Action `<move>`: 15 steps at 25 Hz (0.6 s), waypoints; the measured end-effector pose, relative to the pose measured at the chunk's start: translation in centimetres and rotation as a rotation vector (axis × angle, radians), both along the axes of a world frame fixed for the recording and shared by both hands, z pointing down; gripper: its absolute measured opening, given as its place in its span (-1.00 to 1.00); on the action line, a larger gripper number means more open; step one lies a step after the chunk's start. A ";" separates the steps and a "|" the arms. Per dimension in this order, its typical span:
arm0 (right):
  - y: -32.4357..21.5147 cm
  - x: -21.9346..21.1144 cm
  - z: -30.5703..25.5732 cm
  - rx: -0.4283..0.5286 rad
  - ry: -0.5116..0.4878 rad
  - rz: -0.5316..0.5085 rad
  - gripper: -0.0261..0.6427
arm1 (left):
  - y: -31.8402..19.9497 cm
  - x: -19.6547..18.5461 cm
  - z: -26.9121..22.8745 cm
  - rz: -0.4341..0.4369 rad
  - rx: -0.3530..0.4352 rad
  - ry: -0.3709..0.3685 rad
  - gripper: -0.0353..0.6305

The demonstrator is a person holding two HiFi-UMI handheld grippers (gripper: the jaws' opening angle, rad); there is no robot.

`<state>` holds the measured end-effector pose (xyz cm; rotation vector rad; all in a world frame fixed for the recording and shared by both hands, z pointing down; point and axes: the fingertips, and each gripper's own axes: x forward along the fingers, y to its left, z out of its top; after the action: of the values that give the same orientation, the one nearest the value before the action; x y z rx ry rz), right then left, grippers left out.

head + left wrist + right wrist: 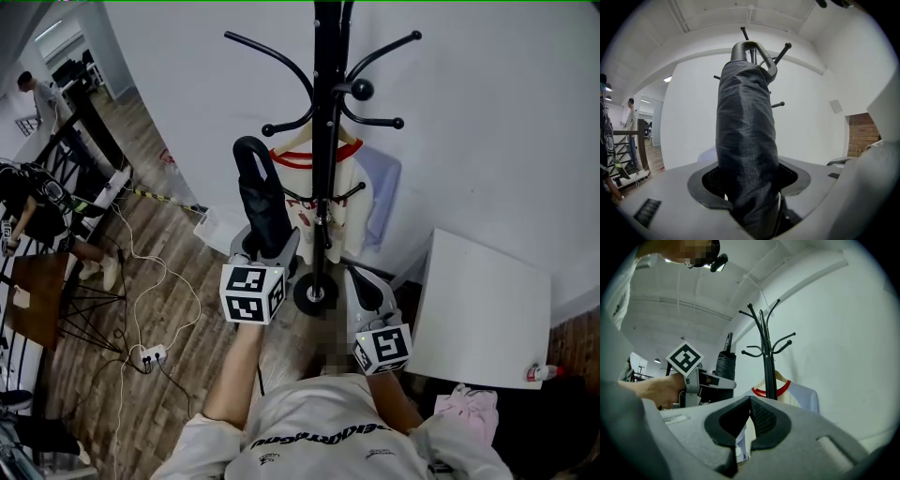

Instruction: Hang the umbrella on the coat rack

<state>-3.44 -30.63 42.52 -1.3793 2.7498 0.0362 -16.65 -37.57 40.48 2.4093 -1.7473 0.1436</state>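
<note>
A folded black umbrella (261, 202) stands upright in my left gripper (272, 248), whose jaws are shut on its lower part. Its loop handle (248, 150) is at the top, left of the pole of the black coat rack (328, 141) and below the rack's upper left hook. In the left gripper view the umbrella (747, 140) fills the middle, with the coat rack's hooks (780, 51) just behind its handle. My right gripper (366, 286) is lower right near the rack's base, shut and empty. The right gripper view shows the rack (766, 352) and the held umbrella (725, 364).
A white shirt with a red collar (323, 202) hangs on a hanger on the rack. A white table (483, 309) stands at the right with pink cloth (473, 403) near it. A power strip and cables (148, 356) lie on the wooden floor at left. A person (42, 94) stands far off.
</note>
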 end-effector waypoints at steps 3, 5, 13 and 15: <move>-0.1 0.1 0.1 -0.005 0.001 -0.003 -0.92 | -0.9 -0.3 -0.3 0.001 -0.013 -0.010 -0.12; -0.2 0.1 0.3 -0.010 -0.001 -0.003 -0.92 | -1.6 -0.6 -0.7 0.002 -0.016 -0.013 -0.12; -0.3 0.2 0.4 -0.014 0.003 0.002 -0.92 | -3.6 -1.2 -1.8 0.026 -0.041 -0.020 -0.12; -0.4 0.4 0.5 -0.014 0.003 0.005 -0.92 | -4.2 -1.3 -1.5 0.025 -0.054 -0.028 -0.12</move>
<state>-3.04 -31.00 43.06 -1.3906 2.7549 0.0191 -17.90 -41.73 38.95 2.4032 -1.7021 0.2254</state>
